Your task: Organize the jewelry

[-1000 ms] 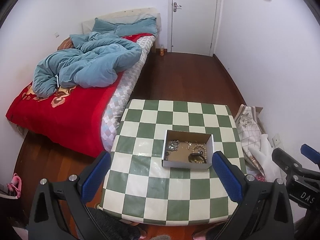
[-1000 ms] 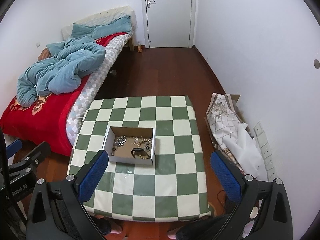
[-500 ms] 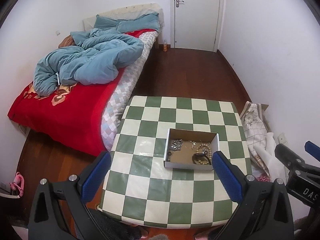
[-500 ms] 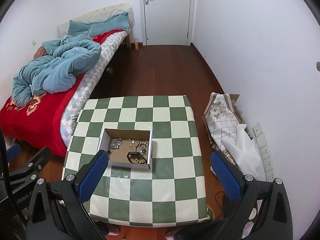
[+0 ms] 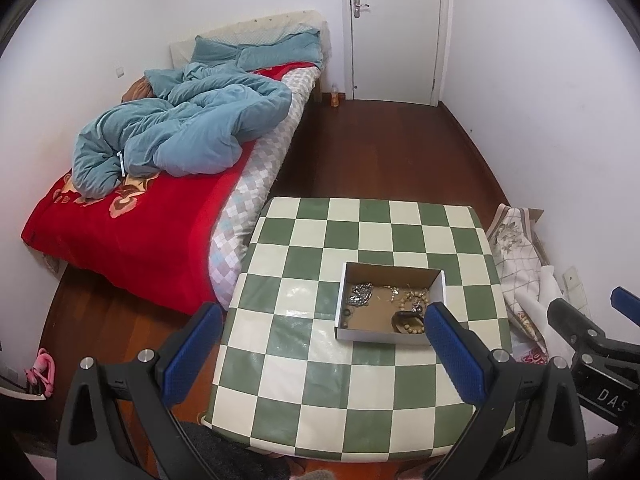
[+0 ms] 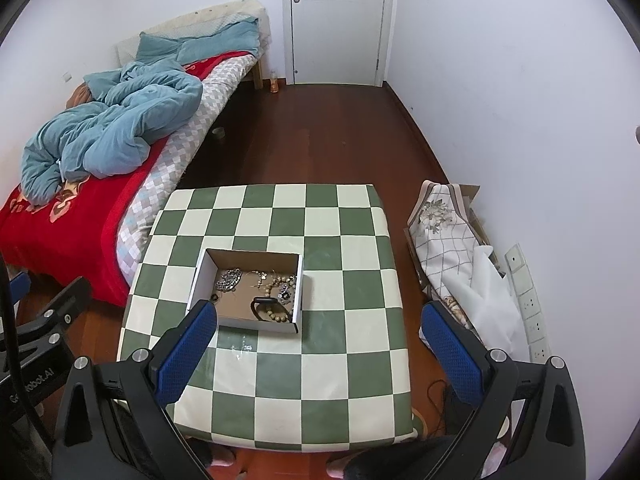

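A shallow cardboard box (image 5: 390, 307) sits on a green-and-white checkered table (image 5: 360, 364), a little to the table's left of centre in the right wrist view. Inside it lies jewelry (image 6: 256, 286): a silver chain cluster (image 5: 360, 294) at the left, a beaded bracelet (image 6: 274, 314) and a dark band (image 6: 264, 301) toward the front right corner, with small gold pieces between them. The left gripper (image 5: 320, 334) hovers above the near part of the table, jaws spread wide and empty; the box lies ahead of it, just inside its right finger (image 5: 452, 354). The right gripper (image 6: 320, 334) is likewise wide apart and holds nothing, with the box ahead near its left finger (image 6: 188, 350). Neither gripper touches the box. A bed (image 5: 132, 224) with a blue duvet (image 5: 180, 128) stands to the left, and a white door (image 6: 336, 20) is at the far wall.
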Demonstrator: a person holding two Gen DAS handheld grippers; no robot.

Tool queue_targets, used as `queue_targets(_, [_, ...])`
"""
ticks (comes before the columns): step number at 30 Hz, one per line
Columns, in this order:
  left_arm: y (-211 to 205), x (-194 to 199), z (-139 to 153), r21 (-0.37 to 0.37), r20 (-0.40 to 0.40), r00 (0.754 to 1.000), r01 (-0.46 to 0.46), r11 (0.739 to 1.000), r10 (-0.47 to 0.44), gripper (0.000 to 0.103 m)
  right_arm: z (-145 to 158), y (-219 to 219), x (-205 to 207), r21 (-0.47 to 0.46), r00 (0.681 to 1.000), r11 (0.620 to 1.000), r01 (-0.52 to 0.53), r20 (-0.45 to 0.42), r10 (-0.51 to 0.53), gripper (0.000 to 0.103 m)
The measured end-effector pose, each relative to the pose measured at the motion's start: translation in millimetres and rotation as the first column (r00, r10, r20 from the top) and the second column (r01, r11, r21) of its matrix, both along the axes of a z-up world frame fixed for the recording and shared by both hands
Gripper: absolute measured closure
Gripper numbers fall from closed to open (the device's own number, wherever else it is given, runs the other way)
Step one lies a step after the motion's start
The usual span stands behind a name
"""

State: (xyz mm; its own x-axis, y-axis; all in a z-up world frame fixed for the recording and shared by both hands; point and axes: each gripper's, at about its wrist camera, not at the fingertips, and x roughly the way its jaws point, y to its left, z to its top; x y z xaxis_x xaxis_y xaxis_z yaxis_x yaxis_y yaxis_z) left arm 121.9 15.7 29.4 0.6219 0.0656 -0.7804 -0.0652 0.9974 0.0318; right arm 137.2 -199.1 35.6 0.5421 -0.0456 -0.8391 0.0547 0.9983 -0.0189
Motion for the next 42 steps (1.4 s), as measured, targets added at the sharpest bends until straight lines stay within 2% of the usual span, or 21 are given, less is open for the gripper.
queue_targets(42, [4.6, -6.3, 7.6, 0.038, 0.034, 0.999, -0.019, 0.999, 0.018, 0.000, 3.1, 8.5, -4.9, 0.002, 1.000, 1.000, -0.001, 0.006, 0.001, 0.000])
